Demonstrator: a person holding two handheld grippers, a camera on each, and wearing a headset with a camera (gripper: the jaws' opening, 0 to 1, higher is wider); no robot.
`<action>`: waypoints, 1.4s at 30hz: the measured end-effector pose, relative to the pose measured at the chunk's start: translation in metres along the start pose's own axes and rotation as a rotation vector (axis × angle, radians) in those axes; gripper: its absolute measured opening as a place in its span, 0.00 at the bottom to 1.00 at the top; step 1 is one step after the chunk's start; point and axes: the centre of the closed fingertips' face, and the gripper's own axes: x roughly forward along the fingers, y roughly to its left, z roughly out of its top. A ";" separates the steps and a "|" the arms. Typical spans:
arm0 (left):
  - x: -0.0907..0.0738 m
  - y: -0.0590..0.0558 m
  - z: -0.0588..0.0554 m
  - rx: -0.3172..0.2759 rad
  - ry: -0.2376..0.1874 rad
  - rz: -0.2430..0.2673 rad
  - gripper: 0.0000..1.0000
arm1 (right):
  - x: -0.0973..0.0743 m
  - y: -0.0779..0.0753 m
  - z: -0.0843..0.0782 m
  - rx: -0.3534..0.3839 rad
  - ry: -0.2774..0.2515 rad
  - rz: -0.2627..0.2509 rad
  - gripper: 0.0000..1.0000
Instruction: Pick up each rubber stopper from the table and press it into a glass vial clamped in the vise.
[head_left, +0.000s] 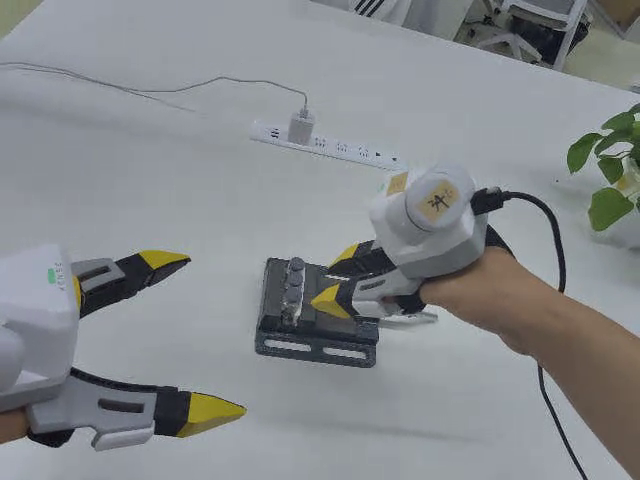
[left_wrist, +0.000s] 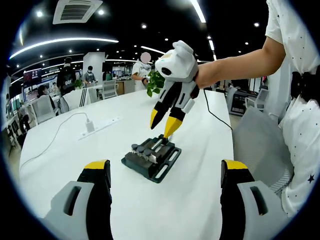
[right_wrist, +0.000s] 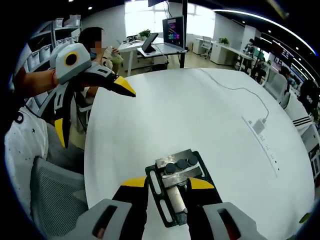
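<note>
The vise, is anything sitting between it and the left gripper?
Nothing lies on the bare table between the left gripper and the vise. The right gripper hangs with its tips right at the vise, though.

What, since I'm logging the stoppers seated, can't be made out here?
- Head view: the right side of the vise, hidden behind the right gripper.
- Right gripper view: the vials' glass, sunk in the vise under the dark stoppers.
- Left gripper view: how deep each stopper sits, too small to tell.
</note>
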 end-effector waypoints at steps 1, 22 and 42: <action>0.001 0.000 0.000 0.006 0.004 -0.003 0.91 | -0.003 -0.001 -0.001 0.004 -0.022 -0.008 0.27; 0.020 0.015 -0.012 -0.035 0.048 -0.012 0.98 | -0.032 -0.010 -0.050 0.120 -0.186 -0.058 0.54; 0.026 0.019 -0.026 -0.043 0.095 -0.023 0.99 | -0.033 -0.002 -0.072 0.160 -0.248 -0.049 0.72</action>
